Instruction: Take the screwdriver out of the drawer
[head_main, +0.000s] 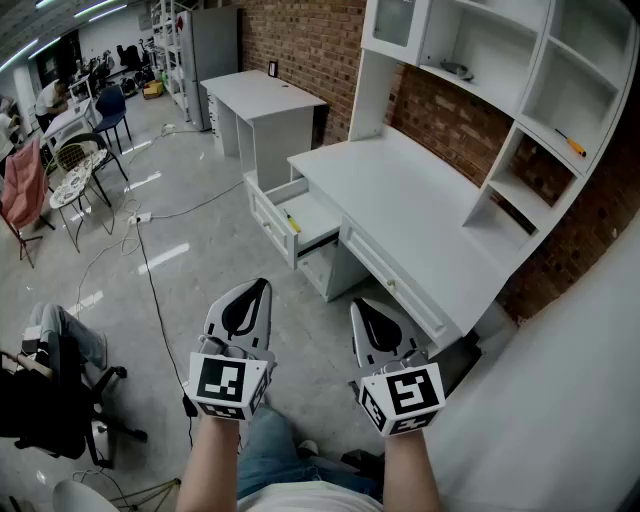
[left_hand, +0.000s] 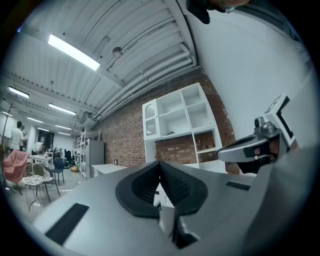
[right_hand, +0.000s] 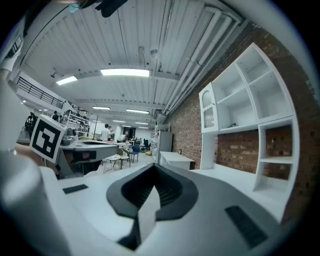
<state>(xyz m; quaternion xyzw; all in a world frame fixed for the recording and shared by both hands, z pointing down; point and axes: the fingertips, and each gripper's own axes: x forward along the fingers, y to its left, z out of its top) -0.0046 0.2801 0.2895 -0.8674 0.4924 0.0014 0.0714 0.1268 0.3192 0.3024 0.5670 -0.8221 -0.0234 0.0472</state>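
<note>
Both grippers are held level and side by side, low in front of the person, and neither touches anything. The left gripper (head_main: 260, 287) has its jaws pressed together with nothing between them, as its own view shows (left_hand: 160, 165). The right gripper (head_main: 361, 305) is likewise closed and empty, its dark pads meeting at the tip (right_hand: 154, 168). The screwdriver (head_main: 292, 222), with a yellow handle, lies inside the open drawer (head_main: 268, 203), straight ahead of the grippers and well apart from them, roughly between their two lines of aim. The drawer is pulled out from the near-left end of a white desk (head_main: 400, 195), which stretches ahead of the right gripper and off to its right. Above the desk, further right, a white shelf unit (head_main: 545, 70) stands against a brick wall, and a small orange-handled tool (head_main: 573, 146) rests on one of its shelves. A cable (head_main: 150, 285) trails across the floor to the left of the left gripper.
</note>
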